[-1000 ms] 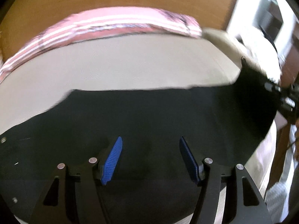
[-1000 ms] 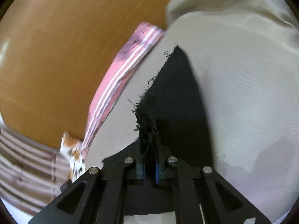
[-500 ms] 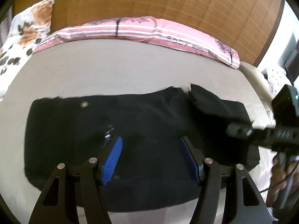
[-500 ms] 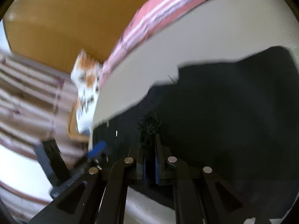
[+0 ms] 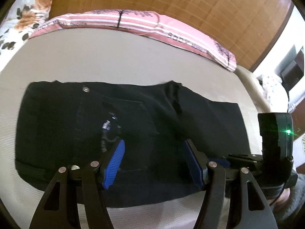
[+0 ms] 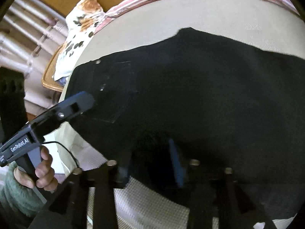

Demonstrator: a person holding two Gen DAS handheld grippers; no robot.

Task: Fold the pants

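Black denim pants (image 5: 129, 133), folded in half since a second ago, spread across centre frame on beige bed (image 5: 114, 61). Right hand-held gripper (image 6: 150, 164), lower centre, opening, hem just released. Left hand-held gripper (image 5: 154, 162) wide apart, empty above cloth. Next fold likely.

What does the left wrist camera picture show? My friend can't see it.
Black pants lie folded on a beige bed. The left gripper hovers open above them. A pink striped pillow sits behind.

Black pants (image 5: 133, 126), pink-striped pillow (image 5: 144, 23)
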